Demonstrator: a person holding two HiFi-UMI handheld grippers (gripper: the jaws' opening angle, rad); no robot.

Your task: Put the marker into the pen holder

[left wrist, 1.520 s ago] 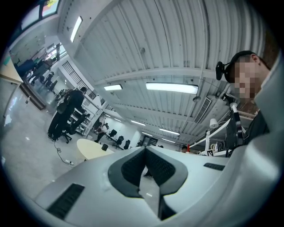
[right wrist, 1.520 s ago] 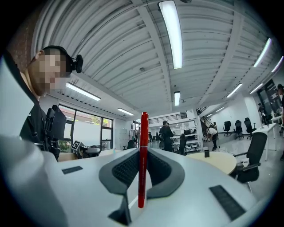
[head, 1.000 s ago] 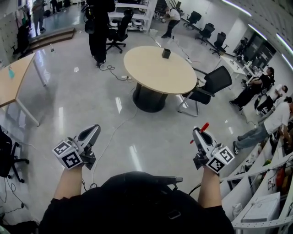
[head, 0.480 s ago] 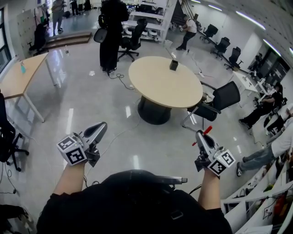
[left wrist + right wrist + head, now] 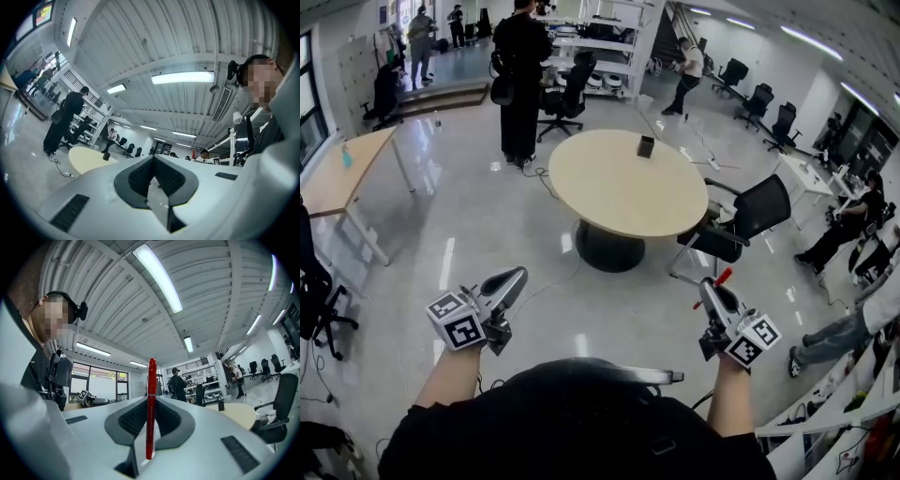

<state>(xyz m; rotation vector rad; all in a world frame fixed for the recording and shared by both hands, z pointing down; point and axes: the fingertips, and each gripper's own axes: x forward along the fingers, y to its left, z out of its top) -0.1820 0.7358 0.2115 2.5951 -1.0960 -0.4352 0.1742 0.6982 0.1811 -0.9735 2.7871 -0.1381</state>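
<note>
Since a second ago the table (image 5: pixel 609 187) has drawn closer and sits lower in the head view, so we judge that we are walking toward it. We hold both grippers low in front of us. Our right gripper (image 5: pixel 709 284) is clamped on the red marker (image 5: pixel 151 408), which stands upright across the pads and sticks out past them. Our left gripper (image 5: pixel 517 277) has its jaws closed together on nothing. The holder (image 5: pixel 646 146) is a small dark box on the far part of the table, well apart from the marker. To do this carry well, we should keep the clamp firm and the marker steady, get close enough to reach, and line its lower end over the opening before lowering. We cannot tell whether the holder contains anything; it is too small here.
</note>
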